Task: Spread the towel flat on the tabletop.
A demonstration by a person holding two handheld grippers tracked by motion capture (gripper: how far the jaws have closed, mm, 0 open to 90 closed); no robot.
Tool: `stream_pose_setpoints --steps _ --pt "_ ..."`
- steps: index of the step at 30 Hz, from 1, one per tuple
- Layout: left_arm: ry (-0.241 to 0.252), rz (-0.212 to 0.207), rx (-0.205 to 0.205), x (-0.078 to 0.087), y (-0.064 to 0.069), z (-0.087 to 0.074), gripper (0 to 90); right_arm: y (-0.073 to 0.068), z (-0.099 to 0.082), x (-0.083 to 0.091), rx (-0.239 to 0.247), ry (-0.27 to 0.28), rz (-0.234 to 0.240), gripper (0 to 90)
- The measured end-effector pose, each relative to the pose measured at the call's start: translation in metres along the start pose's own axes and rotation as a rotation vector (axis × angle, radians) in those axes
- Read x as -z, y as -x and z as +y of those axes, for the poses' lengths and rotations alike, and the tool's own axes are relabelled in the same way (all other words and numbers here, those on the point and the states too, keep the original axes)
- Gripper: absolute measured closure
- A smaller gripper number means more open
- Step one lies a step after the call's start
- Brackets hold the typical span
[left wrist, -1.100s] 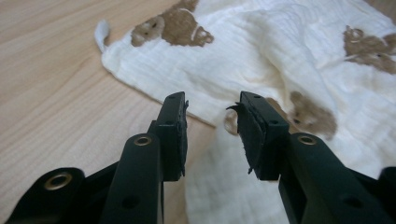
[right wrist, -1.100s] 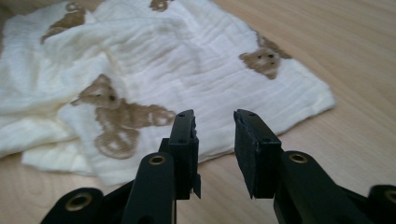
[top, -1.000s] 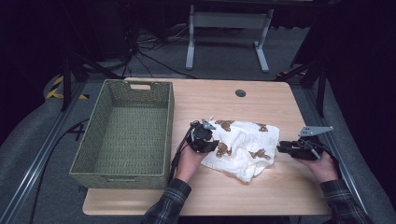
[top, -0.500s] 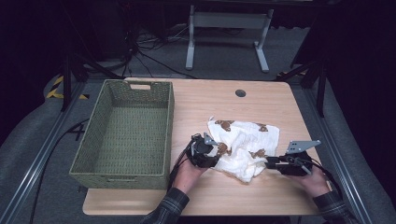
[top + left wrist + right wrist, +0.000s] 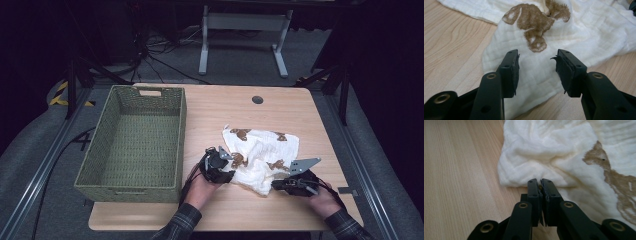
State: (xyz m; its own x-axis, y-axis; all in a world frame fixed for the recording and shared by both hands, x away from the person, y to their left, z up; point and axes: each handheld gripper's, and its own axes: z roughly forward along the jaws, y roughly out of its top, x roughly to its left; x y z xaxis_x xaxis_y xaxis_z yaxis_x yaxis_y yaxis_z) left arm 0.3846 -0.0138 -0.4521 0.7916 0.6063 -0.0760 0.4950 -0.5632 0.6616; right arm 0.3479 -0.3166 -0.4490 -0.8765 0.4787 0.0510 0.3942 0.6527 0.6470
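The table (image 5: 280, 115) is seen from above; the cloth (image 5: 574, 32) is viewed closely, low, from both gripper cameras.

A pale wooden desk (image 5: 280, 112) stands on grey floor (image 5: 240, 60) in a dark room. Behind it, a white stand (image 5: 242, 22), black cables (image 5: 150, 55), yellow-black tape (image 5: 60, 92).

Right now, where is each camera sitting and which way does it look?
High view: above the near table edge, looking forward and down; both forearms show, left tool, right tool.
Left gripper view: rides the left tool, jaws apart over the cloth.
Right gripper view: rides the right tool, jaws together at the cloth's edge.
Shared: all show the cloth and wooden table.
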Motion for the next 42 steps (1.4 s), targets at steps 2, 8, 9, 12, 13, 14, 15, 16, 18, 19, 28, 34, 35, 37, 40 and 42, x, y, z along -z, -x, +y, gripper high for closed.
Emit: stream_pose_setpoints --steps 2,8,9,12,13,14,15,16,18,19,28,34,35,37,40,42 --pt "0.007 0.004 0.004 0.001 0.001 0.0 53.4 0.003 -0.001 0.006 -0.007 0.009 -0.005 87.4" --pt "0.016 0.005 0.0 0.0 0.0 0.0 53.1 0.019 -0.01 0.028 -0.049 0.05 -0.04 88.1" --pt "0.016 0.005 0.0 0.0 0.0 0.0 53.1 0.019 -0.01 0.028 -0.049 0.05 -0.04 88.1" --pt "0.008 0.003 0.0 0.0 0.002 0.0 53.1 0.031 -0.015 0.043 -0.074 0.087 -0.066 88.1" --pt "-0.002 -0.002 -0.008 0.001 0.002 0.001 53.1 0.033 -0.016 0.047 -0.079 0.095 -0.076 88.1" --pt "0.008 0.001 -0.005 0.0 0.002 0.0 53.1 0.036 -0.017 0.051 -0.09 0.105 -0.079 88.1" --pt "0.006 0.003 -0.007 -0.001 0.002 0.0 53.1 0.036 -0.017 0.051 -0.09 0.105 -0.079 88.1" --pt "-0.005 0.005 -0.008 -0.002 0.002 0.0 53.1 0.038 -0.019 0.054 -0.098 0.112 -0.081 88.1" --pt "-0.006 0.001 -0.01 -0.004 0.002 -0.001 53.1 0.042 -0.022 0.061 -0.107 0.123 -0.096 88.1" --pt "-0.009 -0.001 -0.009 -0.004 0.002 -0.001 53.1 0.045 -0.023 0.064 -0.113 0.123 -0.103 88.1" --pt "0.003 -0.002 -0.016 0.001 0.004 0.0 53.1 0.061 -0.048 0.076 -0.153 0.038 -0.152 88.0" --pt "-0.008 -0.045 -0.019 0.009 0.014 -0.003 53.5 0.061 -0.061 0.082 -0.185 0.023 -0.142 87.7" --pt "-0.003 -0.054 -0.031 0.009 0.016 -0.004 53.8 0.06 -0.061 0.082 -0.183 0.026 -0.134 87.7" --pt "-0.023 -0.068 -0.053 0.009 0.022 -0.006 55.2 0.057 -0.059 0.079 -0.167 0.022 -0.123 87.7" --pt "-0.03 -0.093 -0.067 0.006 0.029 -0.008 57.4 0.055 -0.058 0.075 -0.16 0.007 -0.11 87.7" --pt "-0.047 -0.099 -0.077 0.004 0.031 -0.01 59.6 0.055 -0.058 0.074 -0.159 0.01 -0.106 87.7"
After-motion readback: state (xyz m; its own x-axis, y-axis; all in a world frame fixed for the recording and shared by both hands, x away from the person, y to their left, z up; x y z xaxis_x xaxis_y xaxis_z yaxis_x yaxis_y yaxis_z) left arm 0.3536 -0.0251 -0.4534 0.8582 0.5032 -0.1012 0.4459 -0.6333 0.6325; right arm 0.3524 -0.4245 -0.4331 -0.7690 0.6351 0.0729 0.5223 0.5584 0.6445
